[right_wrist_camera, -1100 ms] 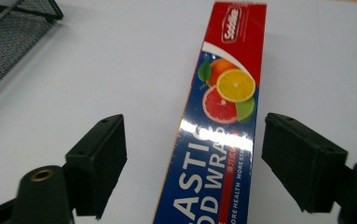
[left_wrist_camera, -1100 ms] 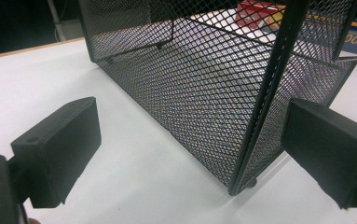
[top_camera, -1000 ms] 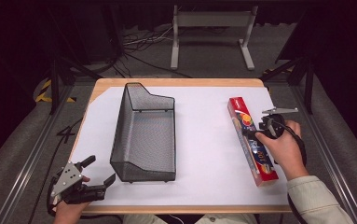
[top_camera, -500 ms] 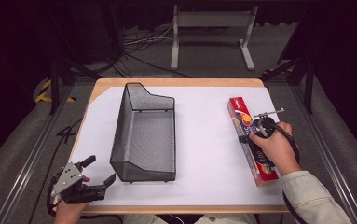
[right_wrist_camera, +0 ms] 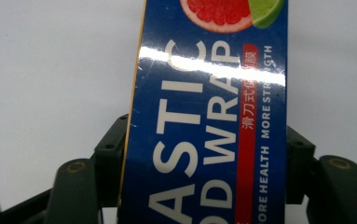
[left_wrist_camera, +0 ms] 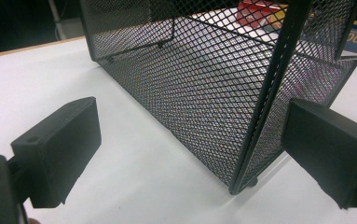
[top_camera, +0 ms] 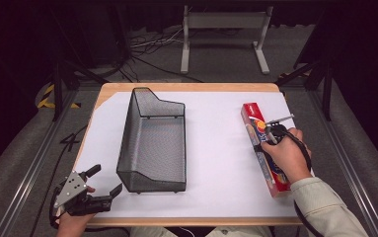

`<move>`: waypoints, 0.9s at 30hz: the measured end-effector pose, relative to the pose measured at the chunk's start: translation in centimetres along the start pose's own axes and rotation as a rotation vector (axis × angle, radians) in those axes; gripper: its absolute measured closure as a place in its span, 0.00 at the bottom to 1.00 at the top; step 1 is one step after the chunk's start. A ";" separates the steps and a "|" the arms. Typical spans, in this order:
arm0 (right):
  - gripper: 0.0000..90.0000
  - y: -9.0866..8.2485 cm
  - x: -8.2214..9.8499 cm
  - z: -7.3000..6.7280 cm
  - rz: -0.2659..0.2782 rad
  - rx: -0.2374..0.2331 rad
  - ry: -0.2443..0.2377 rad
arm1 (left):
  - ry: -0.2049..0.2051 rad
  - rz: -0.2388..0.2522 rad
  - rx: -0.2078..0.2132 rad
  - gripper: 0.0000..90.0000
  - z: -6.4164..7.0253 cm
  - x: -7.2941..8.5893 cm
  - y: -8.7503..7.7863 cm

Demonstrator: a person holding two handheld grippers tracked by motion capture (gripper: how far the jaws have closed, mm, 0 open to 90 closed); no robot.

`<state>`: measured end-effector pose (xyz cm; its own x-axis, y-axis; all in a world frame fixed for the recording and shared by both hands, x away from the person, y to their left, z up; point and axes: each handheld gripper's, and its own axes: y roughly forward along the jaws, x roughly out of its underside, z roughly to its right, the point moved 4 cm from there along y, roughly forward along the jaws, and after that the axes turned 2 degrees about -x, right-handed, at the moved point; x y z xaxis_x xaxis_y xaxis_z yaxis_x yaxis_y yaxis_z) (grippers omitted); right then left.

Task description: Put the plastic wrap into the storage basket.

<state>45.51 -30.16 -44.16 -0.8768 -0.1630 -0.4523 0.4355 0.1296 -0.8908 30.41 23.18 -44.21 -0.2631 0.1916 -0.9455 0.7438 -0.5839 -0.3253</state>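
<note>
Plastic wrap box [top_camera: 264,148], long and narrow with red and blue print, lies flat on the white sheet [top_camera: 216,143] covering the desk [top_camera: 191,87], toward 3 o'clock from the middle, its length running from about 12 toward 5 o'clock. The right claw [top_camera: 270,134], held in the person's right hand [top_camera: 285,155], sits down over the box near its far half. In the right gripper view the box [right_wrist_camera: 209,121] runs up between the two black jaws, which stand at either long side of it, set narrow to about the box's width and right against its edges; a firm squeeze cannot be told from there. A black wire-mesh basket [top_camera: 152,143] stands at about 9 o'clock from the desk's middle, well apart from the box, its taller end at the far side. The left claw [top_camera: 105,180], held in the left hand [top_camera: 70,222] at the near 7 o'clock corner, is spread wide and grips nothing. In the left gripper view its jaws point at the basket's near corner [left_wrist_camera: 241,154], which stands between them, touching neither.
</note>
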 end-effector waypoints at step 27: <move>0.44 -6.2 -1.1 -0.7 0.173 -0.083 0.033 | 0.004 0.008 -0.012 0.06 0.0 -0.1 -0.1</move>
<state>43.64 -30.07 -38.11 -0.7971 -0.0994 -0.5956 0.5632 0.2332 -0.7927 30.37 23.25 -44.10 -0.2551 0.1902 -0.9480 0.7530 -0.5759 -0.3182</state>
